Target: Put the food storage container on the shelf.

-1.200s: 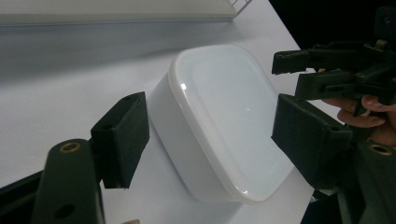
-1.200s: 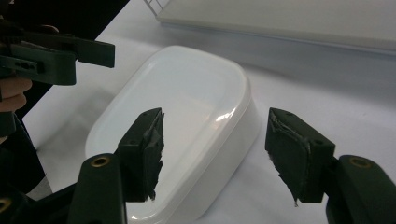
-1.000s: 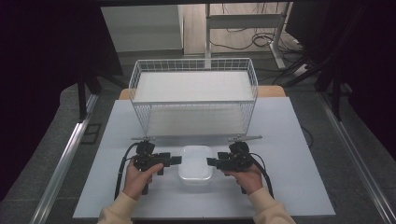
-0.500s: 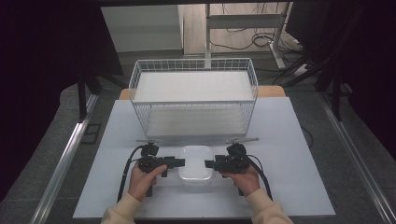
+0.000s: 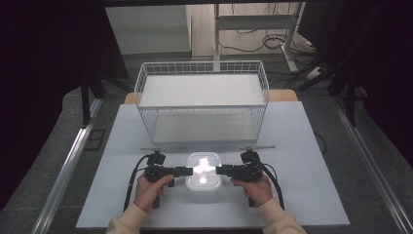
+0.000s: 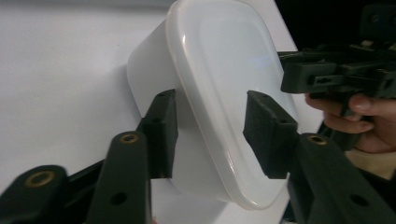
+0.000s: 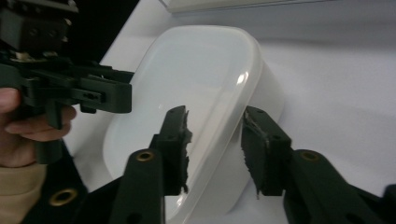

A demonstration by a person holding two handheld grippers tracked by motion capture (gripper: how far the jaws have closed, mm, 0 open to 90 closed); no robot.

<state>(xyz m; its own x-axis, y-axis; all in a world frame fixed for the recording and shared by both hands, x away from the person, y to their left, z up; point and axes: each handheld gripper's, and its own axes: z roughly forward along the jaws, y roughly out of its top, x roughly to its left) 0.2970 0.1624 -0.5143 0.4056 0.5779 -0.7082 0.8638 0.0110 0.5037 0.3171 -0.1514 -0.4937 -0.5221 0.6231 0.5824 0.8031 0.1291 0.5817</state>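
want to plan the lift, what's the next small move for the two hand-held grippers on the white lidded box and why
Probably finish closing both before lifting. The left hand-held gripper and right hand-held gripper each straddle the lid rim of the white box from opposite ends; their jaws have just been closing, yet gaps seem to remain at the pads. The box sits on the table before the wire basket.

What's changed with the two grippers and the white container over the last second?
Both grippers have moved in on the lidded container from either side. The left gripper and right gripper have just been closing, each with the container's lid rim between its jaws. The container and the wire basket stayed where they were.
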